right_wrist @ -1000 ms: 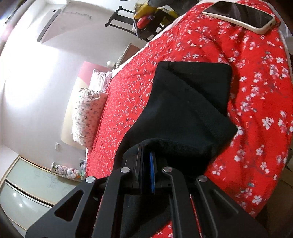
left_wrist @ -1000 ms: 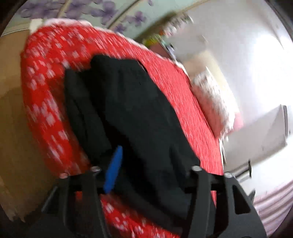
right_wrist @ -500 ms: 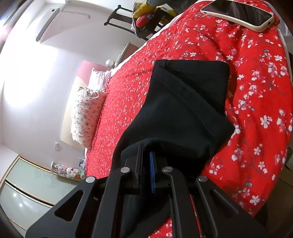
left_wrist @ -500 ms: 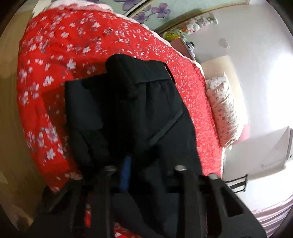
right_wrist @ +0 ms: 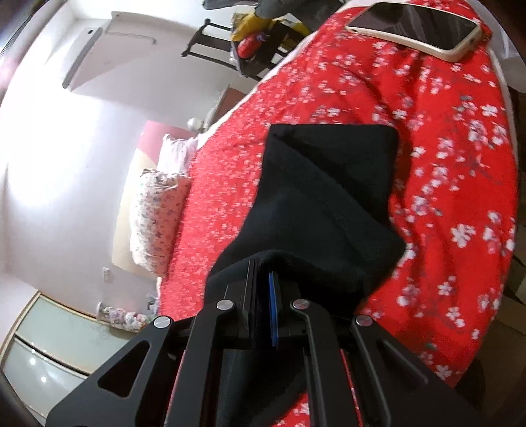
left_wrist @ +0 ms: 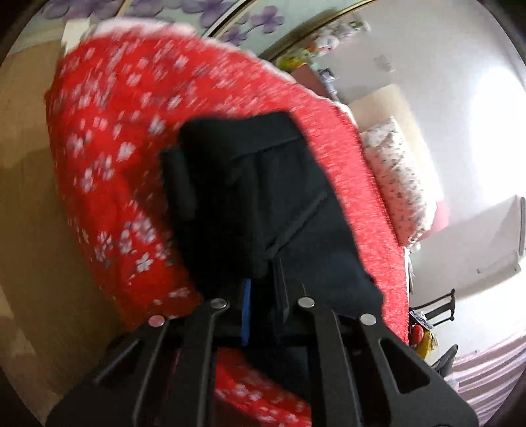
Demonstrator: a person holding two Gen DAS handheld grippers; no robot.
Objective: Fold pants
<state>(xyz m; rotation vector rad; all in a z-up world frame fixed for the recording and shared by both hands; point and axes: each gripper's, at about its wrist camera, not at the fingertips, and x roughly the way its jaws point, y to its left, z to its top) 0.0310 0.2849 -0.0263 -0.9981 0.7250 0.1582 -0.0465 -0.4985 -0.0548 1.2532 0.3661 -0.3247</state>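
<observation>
The left wrist view is smeared with motion blur, so fine detail on the cloth is uncertain there. At its left edge a tan floor [left_wrist: 29,230] runs beside the red floral bedspread [left_wrist: 108,157], which curves over the bed's edge. On that spread lie the black pants [left_wrist: 263,203], a dark matte fabric doubled over itself: a thick rolled fold stands along their left side, a flat band like a waistband crosses the far end, and a diagonal seam runs down the upper layer. The near edge of the cloth rises off the bed into the left gripper [left_wrist: 263,289], whose jaws stand narrow, pinched on the fabric beside a blue pad. Further right a flowered pillow [left_wrist: 397,184] sits against the pale wall.

In the right wrist view, the same pillow [right_wrist: 157,216] appears at the left, at the head of the bed. The pants [right_wrist: 328,197] lie in the middle of the bedspread [right_wrist: 460,184], their far end squared off with a clean straight edge and rounded corners, a fold line slanting across the top. The near end bunches upward into the right gripper [right_wrist: 263,282], closed tight on the cloth. At the far right corner a phone [right_wrist: 414,28] in a pale case rests on the spread, well apart from the pants.
</observation>
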